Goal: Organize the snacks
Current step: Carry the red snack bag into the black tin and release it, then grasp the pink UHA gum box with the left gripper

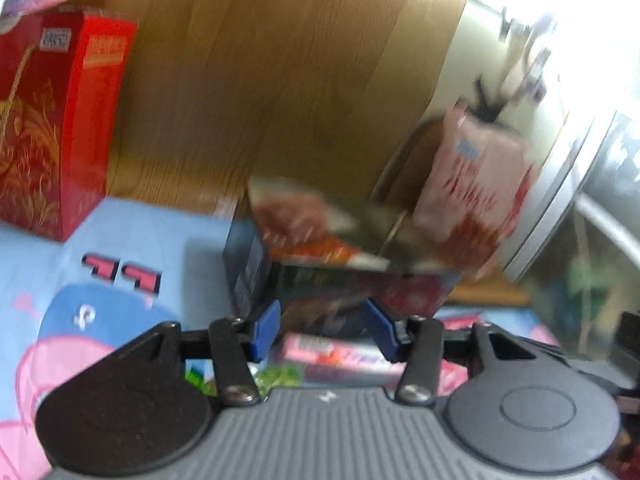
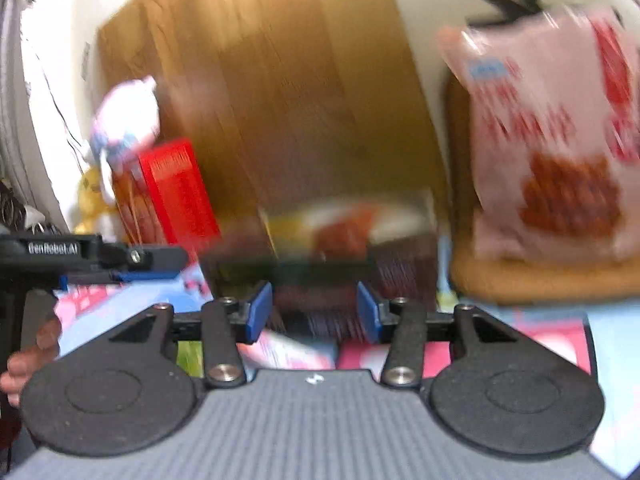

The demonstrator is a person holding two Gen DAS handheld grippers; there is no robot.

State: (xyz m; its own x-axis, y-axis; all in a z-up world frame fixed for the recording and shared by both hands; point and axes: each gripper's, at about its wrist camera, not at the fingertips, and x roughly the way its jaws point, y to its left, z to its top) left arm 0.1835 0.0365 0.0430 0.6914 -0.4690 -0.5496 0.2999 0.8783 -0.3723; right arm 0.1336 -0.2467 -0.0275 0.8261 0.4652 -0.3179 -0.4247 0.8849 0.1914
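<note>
Both views are motion-blurred. A dark snack box (image 1: 320,248) with food pictures stands on the blue cartoon sheet (image 1: 132,240). My left gripper (image 1: 323,330) has its blue pads on either side of the box's near end and seems shut on it. In the right wrist view the same dark box (image 2: 320,256) lies between my right gripper's (image 2: 316,316) blue pads, which also seem closed on it. A pink snack bag (image 1: 476,184) leans at the right, also in the right wrist view (image 2: 560,140). A red box (image 1: 52,128) stands at the left. A pink packet (image 1: 340,356) lies under the left gripper.
A wooden headboard (image 1: 260,80) rises behind the snacks. A brown cushion (image 2: 540,280) lies under the pink bag. A plush toy (image 2: 124,120) sits on the red box (image 2: 176,192). The left gripper's body (image 2: 80,256) shows at the left of the right wrist view.
</note>
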